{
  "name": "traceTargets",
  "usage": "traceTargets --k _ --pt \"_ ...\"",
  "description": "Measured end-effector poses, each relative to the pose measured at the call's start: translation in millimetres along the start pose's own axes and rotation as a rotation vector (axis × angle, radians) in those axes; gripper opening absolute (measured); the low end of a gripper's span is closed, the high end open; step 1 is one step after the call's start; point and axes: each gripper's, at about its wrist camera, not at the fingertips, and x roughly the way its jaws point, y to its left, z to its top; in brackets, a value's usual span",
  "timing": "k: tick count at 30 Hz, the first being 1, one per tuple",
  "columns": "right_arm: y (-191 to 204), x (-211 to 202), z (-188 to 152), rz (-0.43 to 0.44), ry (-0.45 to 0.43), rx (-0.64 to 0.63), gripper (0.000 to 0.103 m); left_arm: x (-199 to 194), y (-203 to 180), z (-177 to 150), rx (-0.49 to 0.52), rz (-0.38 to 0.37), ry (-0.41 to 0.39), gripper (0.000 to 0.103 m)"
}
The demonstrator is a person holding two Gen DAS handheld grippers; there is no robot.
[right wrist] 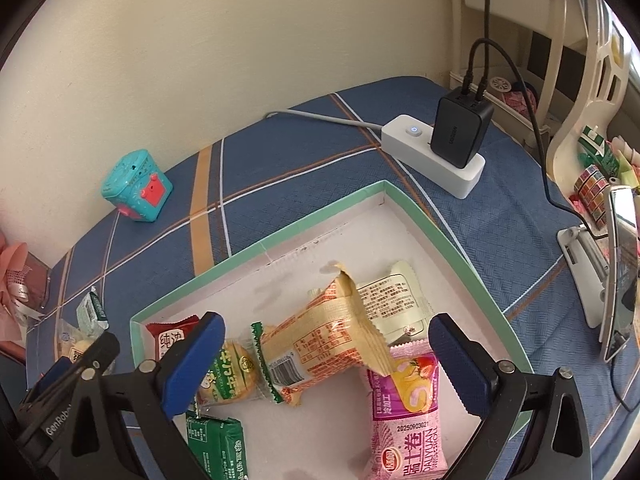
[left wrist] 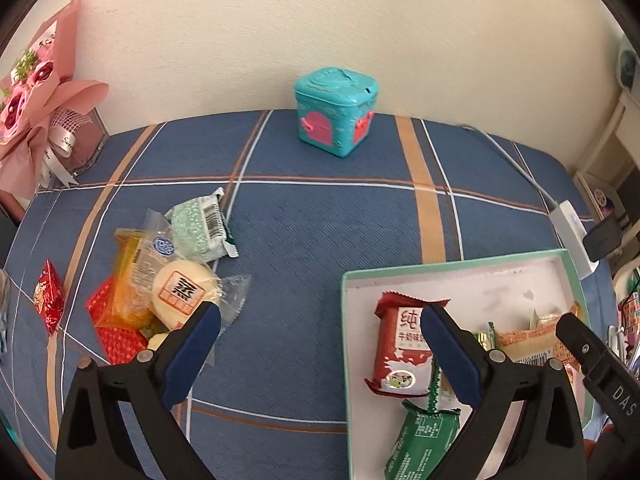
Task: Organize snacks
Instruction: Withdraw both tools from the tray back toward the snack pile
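A shallow mint-rimmed box (right wrist: 404, 200) holds a pink roll pack (right wrist: 404, 412), an orange-striped pack (right wrist: 320, 344), and red (left wrist: 396, 348) and green (left wrist: 424, 440) packs. More wrapped snacks (left wrist: 168, 280) lie heaped left of the box. The left gripper (left wrist: 320, 320) and the right gripper (right wrist: 324, 336) both gape wide, grasping nothing.

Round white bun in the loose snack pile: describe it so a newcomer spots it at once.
On the blue plaid tablecloth, look left of the mint-rimmed box to the loose snack pile. The round white bun lies at the pile's near right edge, in a clear wrapper. It alone is round and pale, with an orange square label; its neighbours are flat red, orange and green packets.
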Motion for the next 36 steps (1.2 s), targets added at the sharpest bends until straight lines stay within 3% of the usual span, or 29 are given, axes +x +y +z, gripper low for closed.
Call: traceTargets --k 18,28,36 --pt "40.5 -16.9 -17.1 0.054 0.046 -0.070 0.103 -22.8 43.8 5.4 -0.071 0.002 -0.026 0.100" --pt "58.4 -25.6 -40.1 0.084 0.074 -0.098 0.103 -37.6 91.4 -8.6 -0.200 -0.028 -0.016 0.100" --pt "82.0 -36.3 -66.1 0.075 0.060 -0.174 0.103 -47.9 112.6 -28.2 -0.174 0.028 -0.042 0.100"
